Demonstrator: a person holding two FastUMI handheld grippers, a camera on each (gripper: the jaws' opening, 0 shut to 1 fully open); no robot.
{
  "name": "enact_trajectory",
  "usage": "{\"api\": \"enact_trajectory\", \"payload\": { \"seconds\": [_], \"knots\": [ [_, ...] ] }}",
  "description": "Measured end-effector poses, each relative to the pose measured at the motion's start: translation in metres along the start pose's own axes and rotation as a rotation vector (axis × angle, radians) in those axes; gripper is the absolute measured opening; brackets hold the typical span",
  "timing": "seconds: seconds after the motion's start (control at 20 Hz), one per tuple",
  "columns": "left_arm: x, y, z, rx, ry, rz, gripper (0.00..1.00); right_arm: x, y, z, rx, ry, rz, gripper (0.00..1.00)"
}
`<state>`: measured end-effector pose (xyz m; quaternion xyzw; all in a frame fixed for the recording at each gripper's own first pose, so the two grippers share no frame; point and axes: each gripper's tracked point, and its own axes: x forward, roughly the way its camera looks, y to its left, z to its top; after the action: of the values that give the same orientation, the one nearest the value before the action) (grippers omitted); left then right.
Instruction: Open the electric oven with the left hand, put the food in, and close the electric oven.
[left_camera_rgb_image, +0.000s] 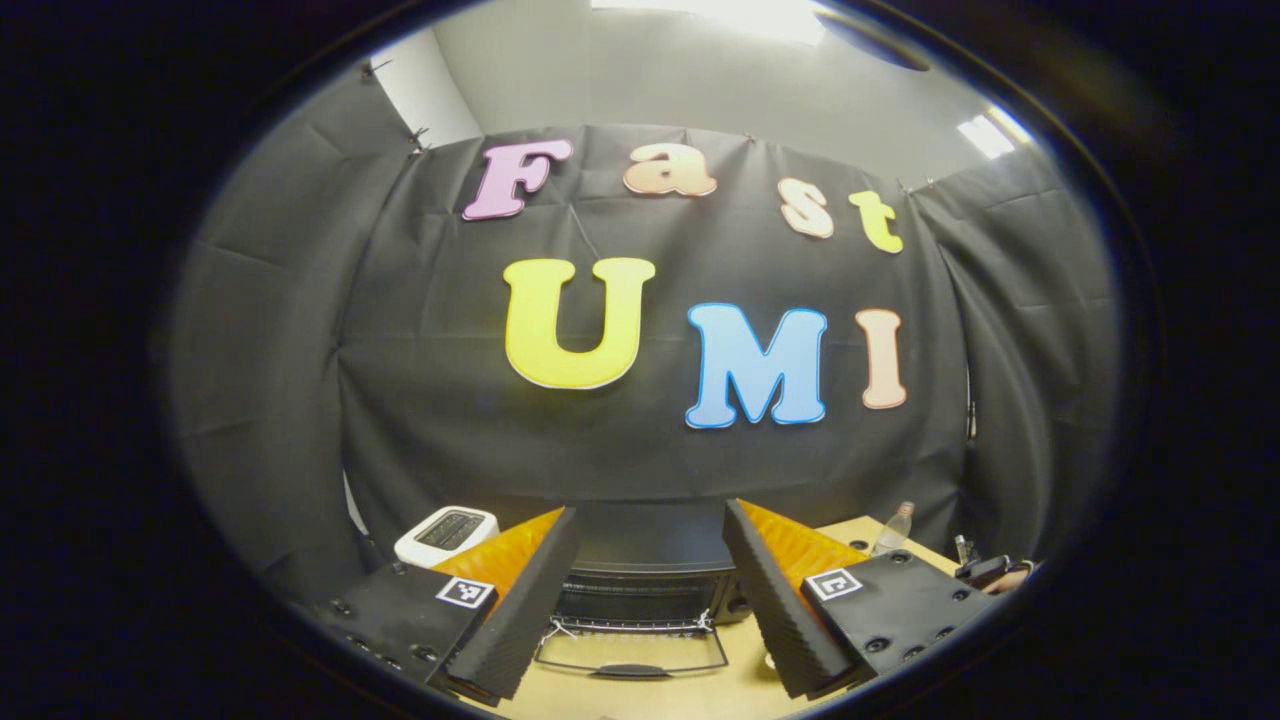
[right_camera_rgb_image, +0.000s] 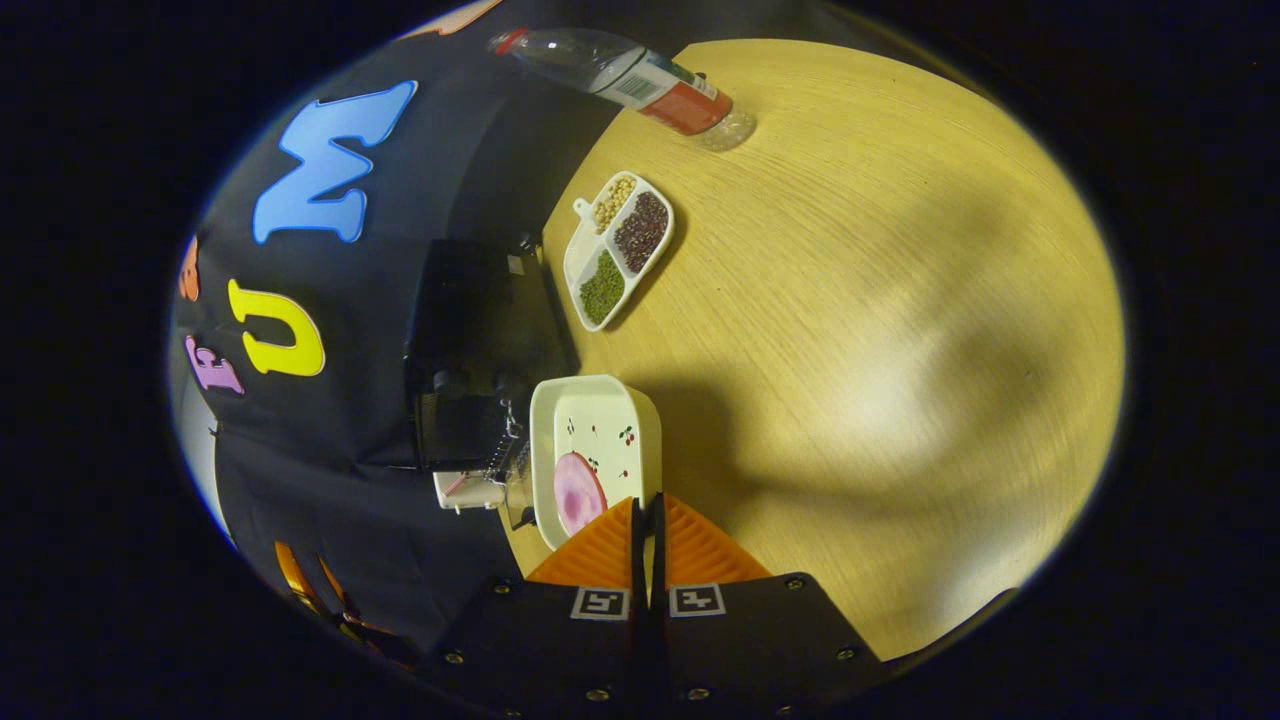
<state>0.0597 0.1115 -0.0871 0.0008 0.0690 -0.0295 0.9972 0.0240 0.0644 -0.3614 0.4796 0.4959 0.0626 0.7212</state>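
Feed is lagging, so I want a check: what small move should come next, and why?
Probably ease the white tray toward the oven mouth: its door lies open, the right gripper seems pinched on the tray's rim, and the left gripper hangs open, holding nothing.

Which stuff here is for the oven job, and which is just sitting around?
For the job:
electric oven, its door open
white dish with pink food
left gripper
right gripper

Just sitting around:
toaster
bottle
bean tray
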Motion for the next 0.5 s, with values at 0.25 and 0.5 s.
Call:
{"api": "enact_trajectory", "payload": {
  "seconds": [0.25, 0.5],
  "knots": [
    [-0.006, 0.009, 0.006, 0.009, -0.018, -0.005, 0.97, 0.010, 0.042, -0.046, -0.014, 0.020, 0.036, 0.00],
    [-0.021, 0.029, 0.006, 0.029, -0.020, 0.011, 0.97, 0.041, 0.081, -0.075, 0.008, -0.002, 0.050, 0.01]
  ]
}}
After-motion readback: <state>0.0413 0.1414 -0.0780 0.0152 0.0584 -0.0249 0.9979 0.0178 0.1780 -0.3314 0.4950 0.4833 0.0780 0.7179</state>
